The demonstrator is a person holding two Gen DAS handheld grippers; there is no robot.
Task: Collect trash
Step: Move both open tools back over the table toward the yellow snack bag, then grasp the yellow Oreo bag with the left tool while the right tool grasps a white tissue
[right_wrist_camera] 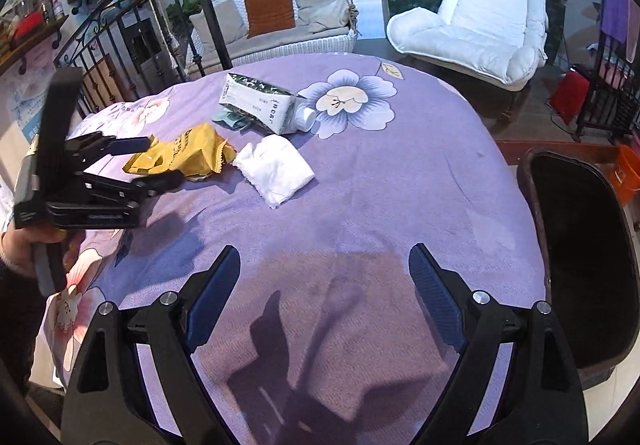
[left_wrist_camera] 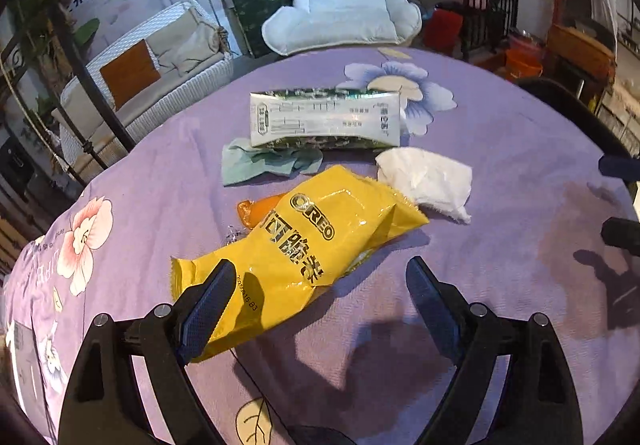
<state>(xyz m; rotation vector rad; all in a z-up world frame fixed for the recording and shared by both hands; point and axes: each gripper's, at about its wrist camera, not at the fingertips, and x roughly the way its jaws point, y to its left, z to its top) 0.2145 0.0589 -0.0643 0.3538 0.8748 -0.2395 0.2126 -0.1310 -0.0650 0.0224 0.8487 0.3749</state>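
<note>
Task barely begun: nothing collected. Left gripper (left_wrist_camera: pixel 320 281) jaws wide, straddling yellow Oreo wrapper (left_wrist_camera: pixel 304 241), not closed on it. Right gripper (right_wrist_camera: pixel 324 273) jaws wide, empty, over bare purple tablecloth (right_wrist_camera: pixel 400 185). Milk carton (left_wrist_camera: pixel 324 119), white tissue (left_wrist_camera: pixel 428 177), green paper (left_wrist_camera: pixel 260 163), orange wrapper (left_wrist_camera: pixel 256 211) uncollected mid-table.

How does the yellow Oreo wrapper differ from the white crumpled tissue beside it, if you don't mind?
The yellow Oreo wrapper is glossy, printed and long; the white tissue is matte, plain and bunched into a compact wad. The open left gripper straddles the wrapper's near end, while nothing is near the tissue. Both lie on the purple floral tablecloth.
</note>
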